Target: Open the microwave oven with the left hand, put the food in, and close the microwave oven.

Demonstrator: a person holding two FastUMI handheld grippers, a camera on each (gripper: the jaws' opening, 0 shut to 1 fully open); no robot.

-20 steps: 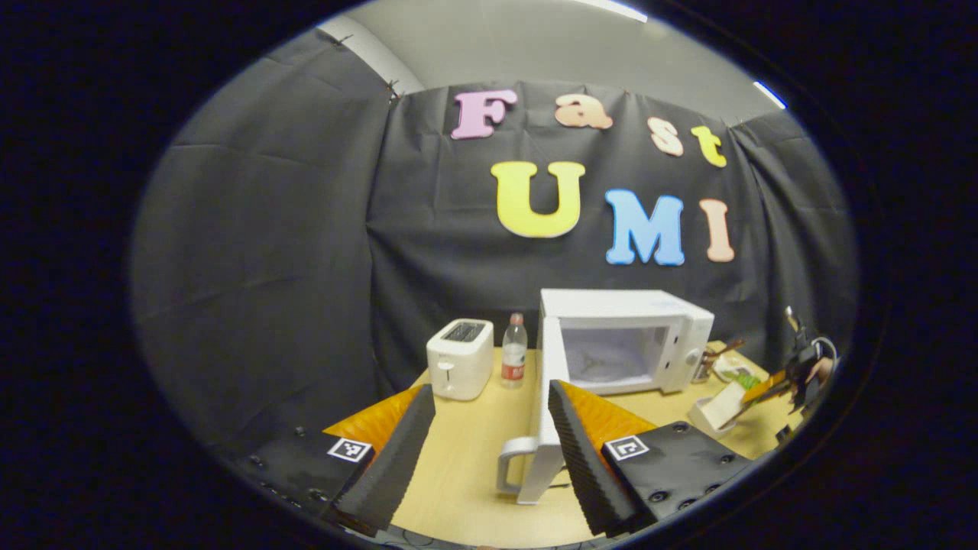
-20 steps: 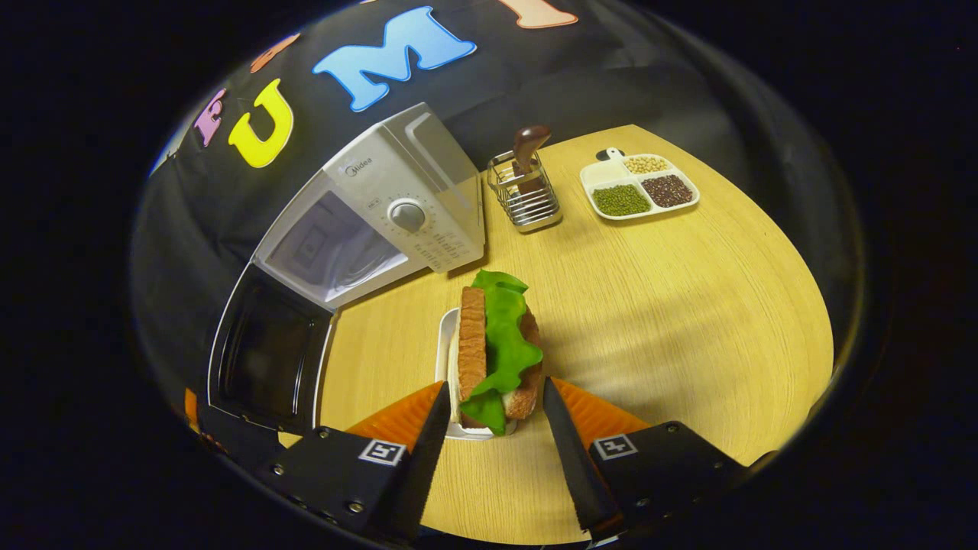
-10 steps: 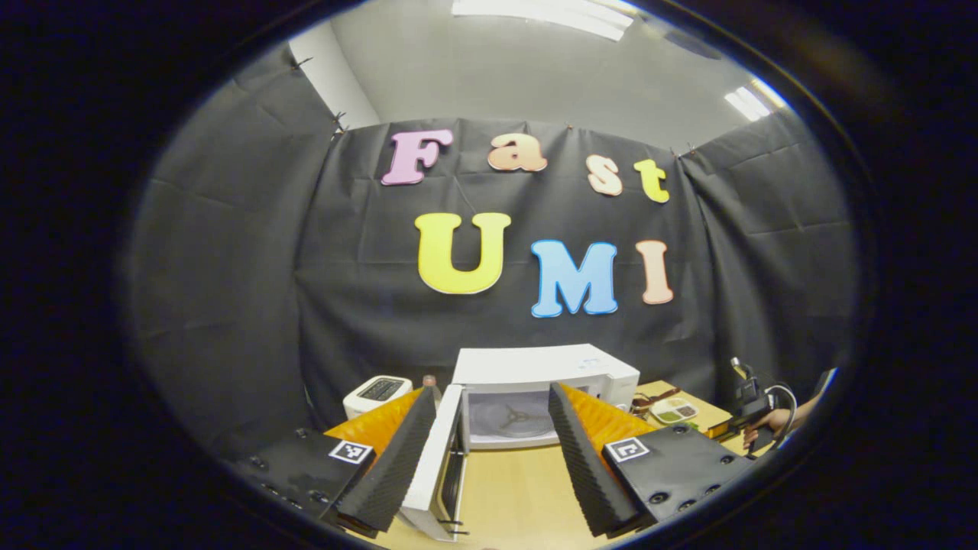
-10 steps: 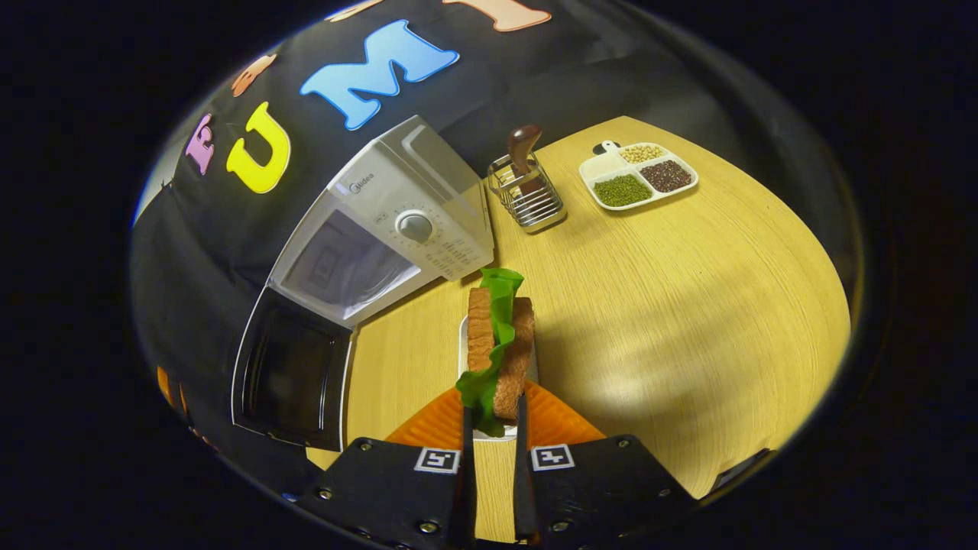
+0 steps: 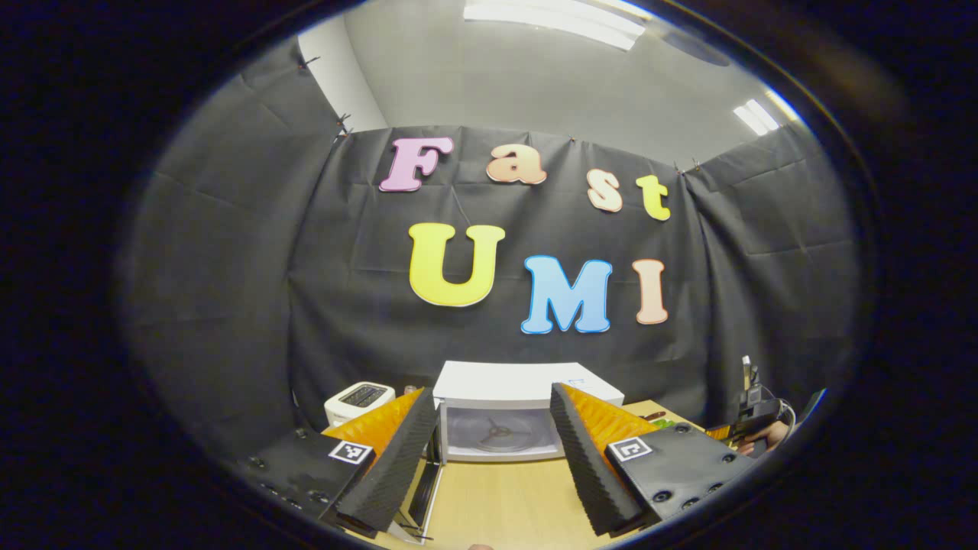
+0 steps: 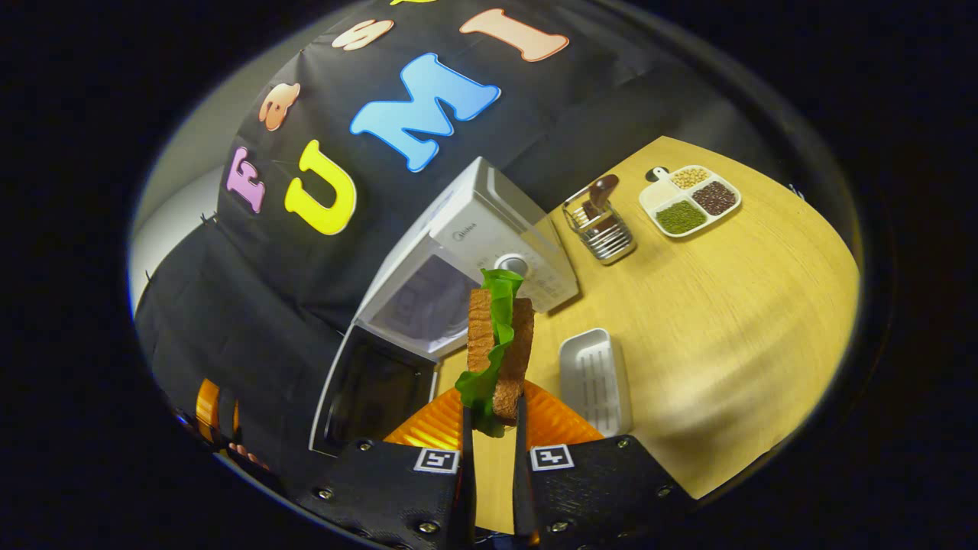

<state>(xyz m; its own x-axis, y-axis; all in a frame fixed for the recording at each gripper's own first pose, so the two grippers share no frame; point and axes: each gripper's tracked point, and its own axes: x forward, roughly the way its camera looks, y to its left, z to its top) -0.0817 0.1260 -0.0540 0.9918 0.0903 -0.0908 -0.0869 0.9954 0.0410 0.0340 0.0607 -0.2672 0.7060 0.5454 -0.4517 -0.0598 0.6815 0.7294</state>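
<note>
White microwave [image 6: 489, 229] door open; right claw [image 6: 493, 428] pinching sandwich [image 6: 498, 344] above table; left claw [image 5: 489, 451] spread.

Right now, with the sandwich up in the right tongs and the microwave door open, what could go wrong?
The sandwich is pinched only at its lower end by the right tongs, so its lettuce or a bread slice might slip out on the way. It could also catch the open door or the frame of the microwave going in.
</note>
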